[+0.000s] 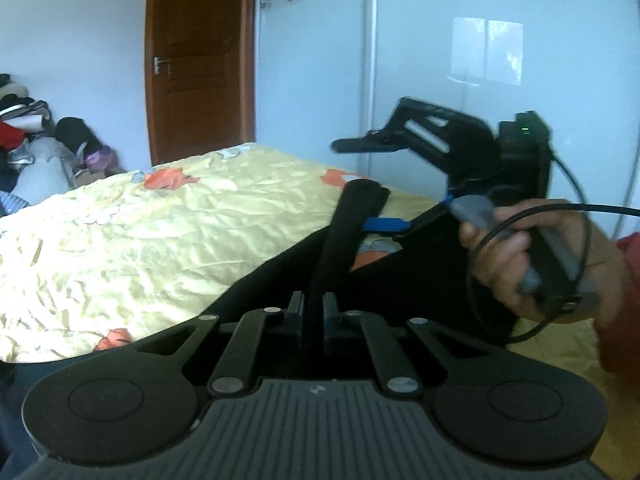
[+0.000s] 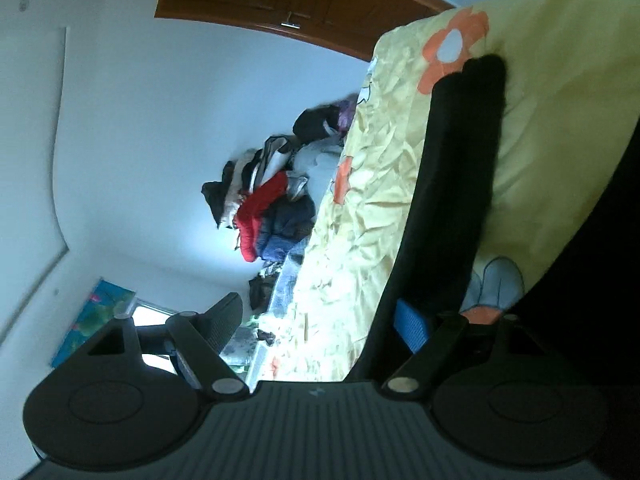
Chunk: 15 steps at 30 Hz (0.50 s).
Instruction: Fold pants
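Black pants (image 1: 360, 272), dark and limp, draped over yellow flowered bed (image 1: 140, 232); one narrow folded strip (image 2: 452, 184) lifted, stretched taut above bedding.

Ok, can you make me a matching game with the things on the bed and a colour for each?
Things:
1. crumpled bedsheet
2. long fabric pants
3. wooden door
4. puffy jacket on the clothes pile

Colours:
A. red
B. brown
C. black
D. pale yellow with orange flowers

Pairs: 1-D, 2-C, 3-B, 4-A
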Each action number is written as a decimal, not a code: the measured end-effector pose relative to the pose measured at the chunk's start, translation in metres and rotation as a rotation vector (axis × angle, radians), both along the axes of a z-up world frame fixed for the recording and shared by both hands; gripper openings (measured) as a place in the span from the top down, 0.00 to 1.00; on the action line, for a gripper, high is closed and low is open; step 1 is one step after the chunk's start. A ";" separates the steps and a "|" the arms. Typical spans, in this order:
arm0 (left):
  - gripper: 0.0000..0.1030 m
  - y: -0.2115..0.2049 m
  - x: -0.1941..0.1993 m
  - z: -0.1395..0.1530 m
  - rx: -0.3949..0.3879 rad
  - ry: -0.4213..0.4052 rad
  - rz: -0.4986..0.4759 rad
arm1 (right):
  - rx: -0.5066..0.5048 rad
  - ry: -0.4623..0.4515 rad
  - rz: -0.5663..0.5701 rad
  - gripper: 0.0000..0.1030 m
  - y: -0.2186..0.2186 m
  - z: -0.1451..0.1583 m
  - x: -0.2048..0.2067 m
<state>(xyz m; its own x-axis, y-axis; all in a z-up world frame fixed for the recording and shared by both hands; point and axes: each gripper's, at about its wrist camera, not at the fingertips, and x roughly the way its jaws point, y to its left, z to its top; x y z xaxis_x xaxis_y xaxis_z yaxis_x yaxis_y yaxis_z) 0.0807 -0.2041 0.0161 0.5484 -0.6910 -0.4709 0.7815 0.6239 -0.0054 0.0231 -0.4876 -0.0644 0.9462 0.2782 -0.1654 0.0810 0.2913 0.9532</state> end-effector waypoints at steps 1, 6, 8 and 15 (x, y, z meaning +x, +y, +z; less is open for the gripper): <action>0.92 -0.001 -0.003 0.000 0.000 -0.002 -0.012 | -0.008 0.005 -0.011 0.20 -0.001 0.000 0.001; 0.91 -0.013 -0.021 -0.010 0.062 -0.072 -0.036 | -0.106 0.117 -0.127 0.23 -0.016 0.003 0.011; 0.78 -0.016 -0.020 -0.016 0.098 -0.070 -0.048 | -0.107 0.137 -0.150 0.24 -0.023 0.000 0.017; 0.05 -0.027 -0.029 -0.033 0.200 -0.190 0.009 | -0.206 0.239 -0.144 0.95 -0.029 0.001 0.035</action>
<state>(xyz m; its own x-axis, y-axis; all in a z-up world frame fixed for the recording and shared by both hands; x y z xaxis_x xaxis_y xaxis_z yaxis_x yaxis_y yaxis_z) 0.0514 -0.2313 -0.0171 0.6458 -0.5892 -0.4855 0.7509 0.6051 0.2645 0.0584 -0.5165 -0.0637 0.9009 0.0828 -0.4261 0.3493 0.4448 0.8247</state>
